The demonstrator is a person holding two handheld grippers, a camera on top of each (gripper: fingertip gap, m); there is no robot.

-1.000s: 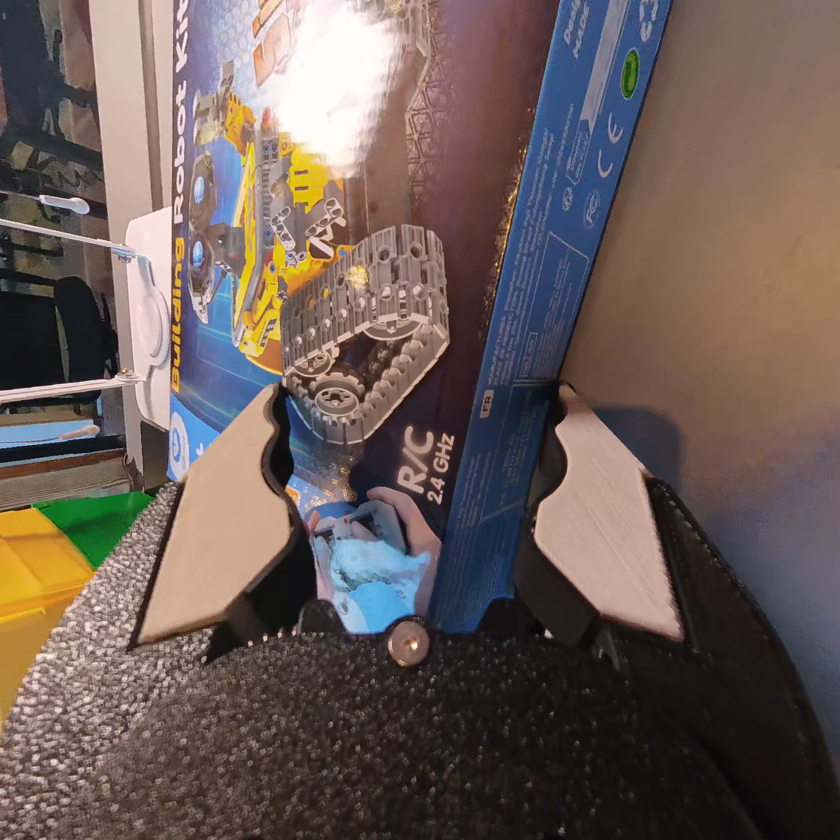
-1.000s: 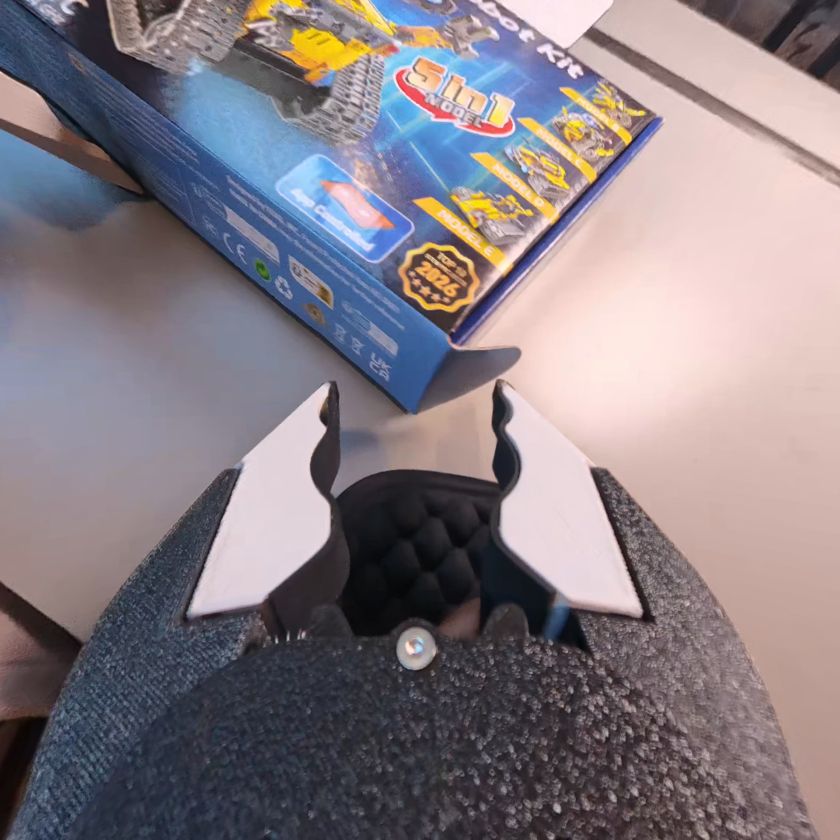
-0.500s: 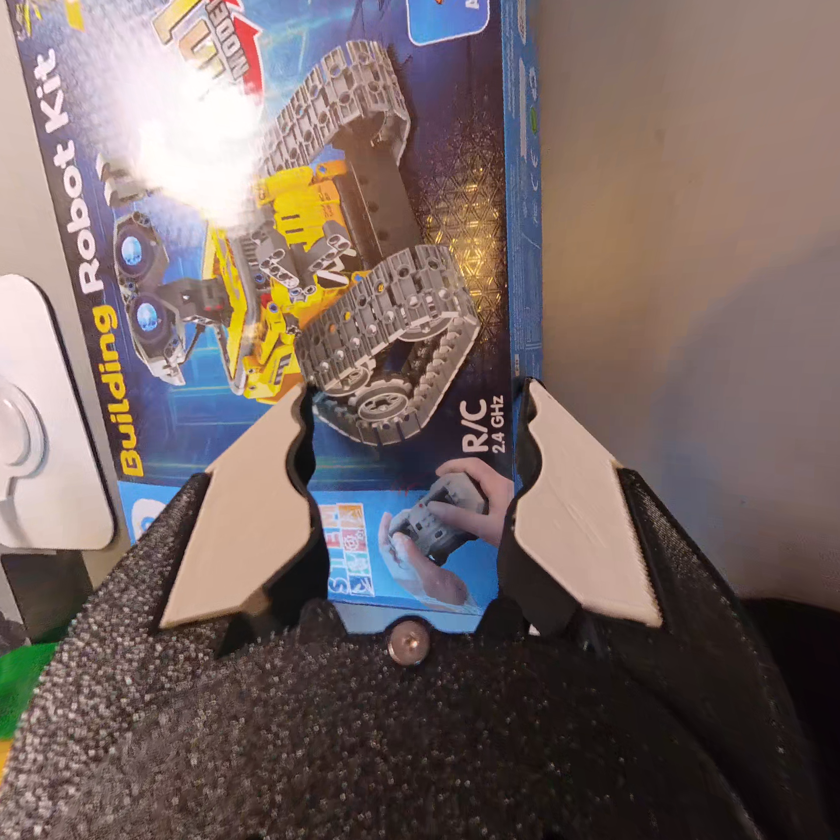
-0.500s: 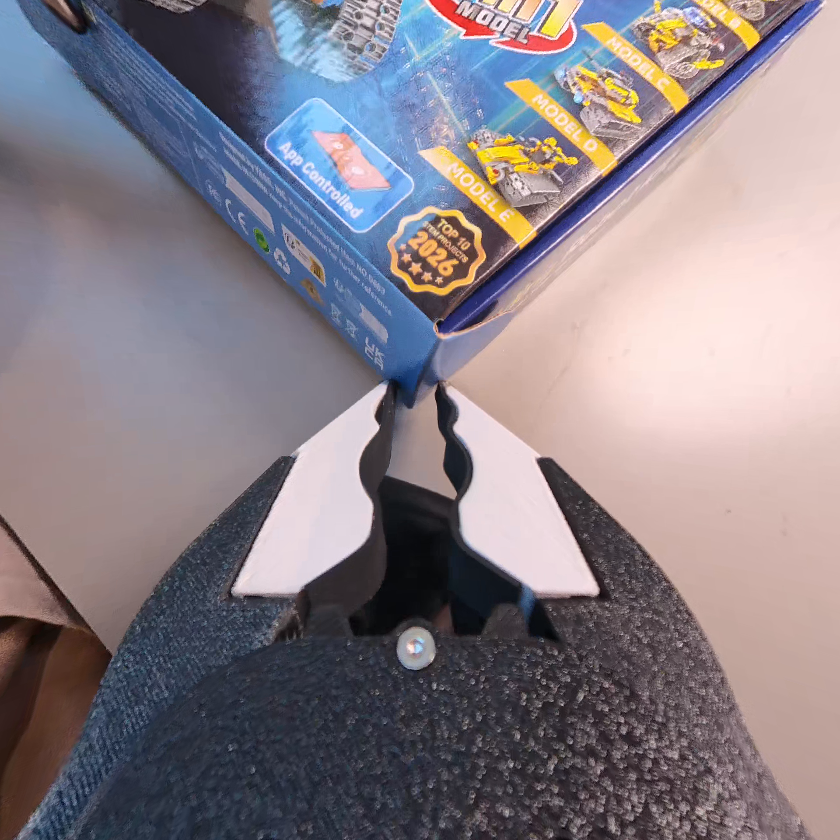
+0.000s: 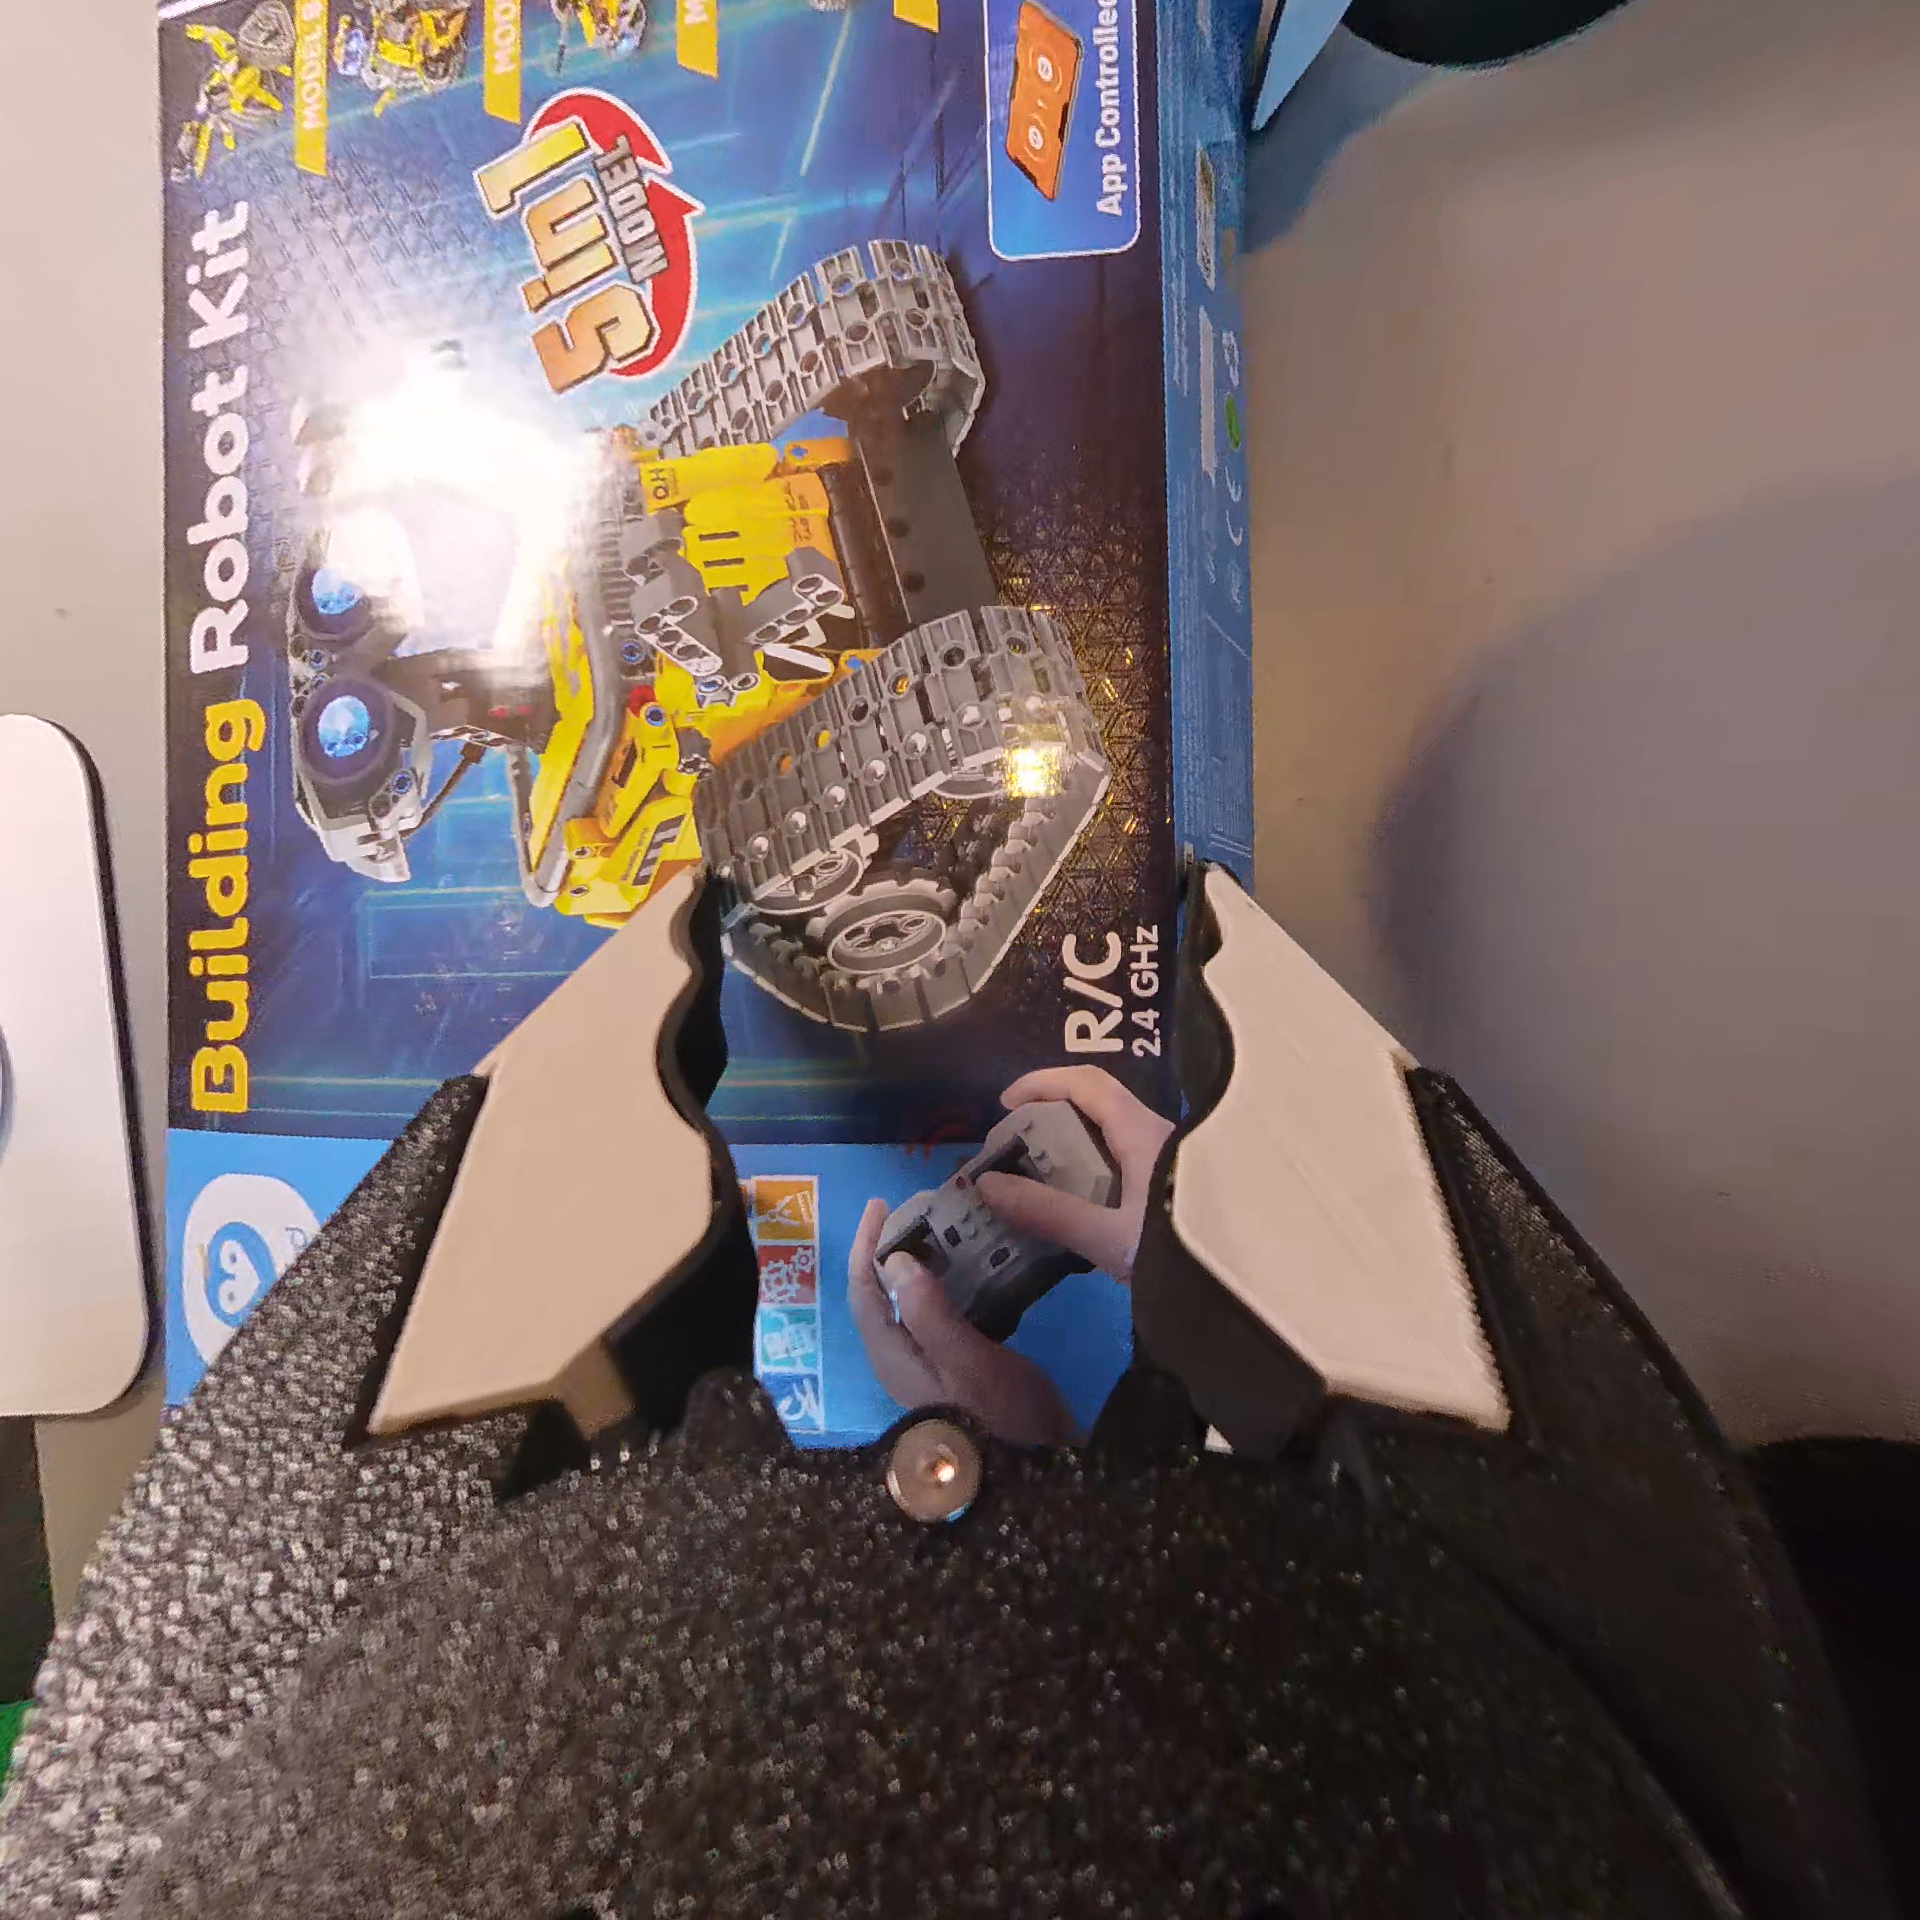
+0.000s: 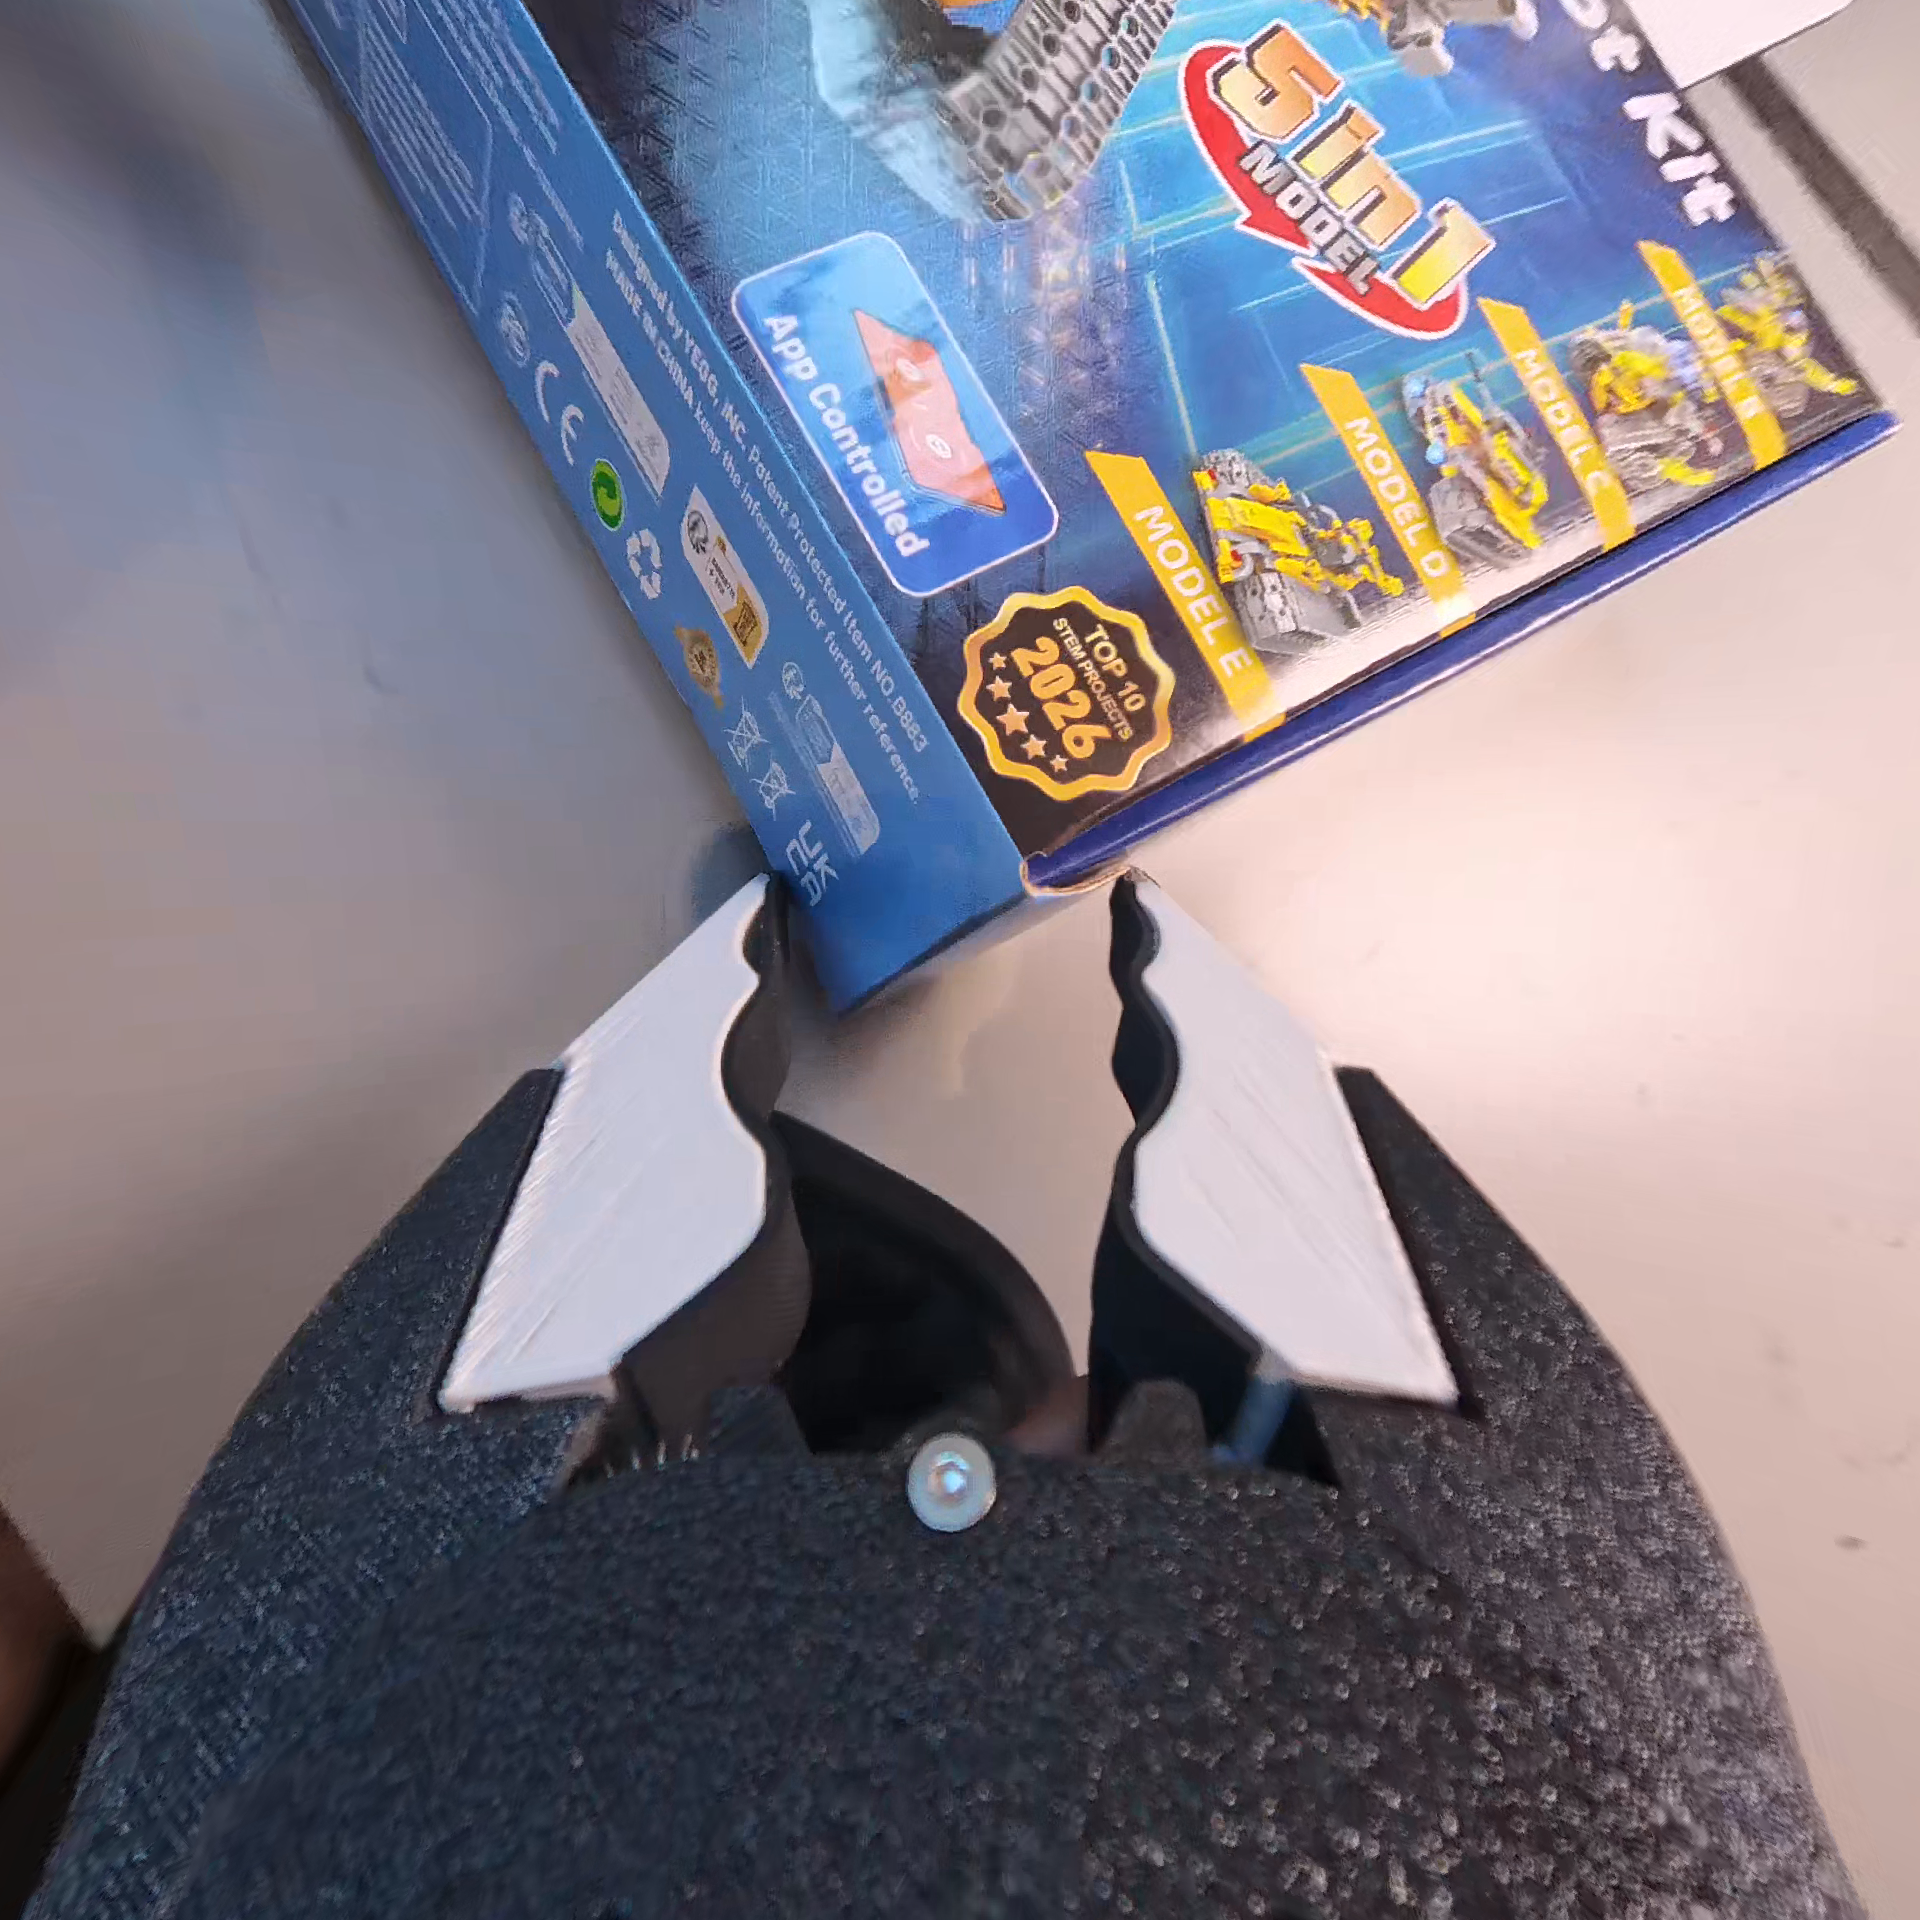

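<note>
The toy robot kit box [image 5: 665, 582] lies flat on the pale tabletop [image 5: 1558, 520], printed face up, and I reckon everything from it. My left gripper [image 5: 951, 883] hovers over the box's near end with its fingers spread wide and holding nothing: one fingertip [image 5: 686, 935] sits above the printed face, the other [image 5: 1210, 904] at the box's long side edge, so that edge falls just inside my spread. Whether either tip touches the card I cannot tell.

My right gripper [image 6: 940, 894] is at the box's [image 6: 1143, 416] opposite end, at the corner nearest me. Its fingers are parted and empty, and the corner pokes in between them: one tip [image 6: 753, 914] is against the narrow blue side wall, the other [image 6: 1138, 904] just beside the end edge, which looks slightly scuffed and lifted there.

I judge the box to be stiff, glossy cardboard, light for its size, with loose parts inside that may shift. The gloss could let my fingers slide, and a corner pinch would likely crush or twist it. The better hold, I think, is across its thin depth along a side wall.

A white flat object [image 5: 57, 1070] lies beside the box, on its far side from the bare tabletop.
</note>
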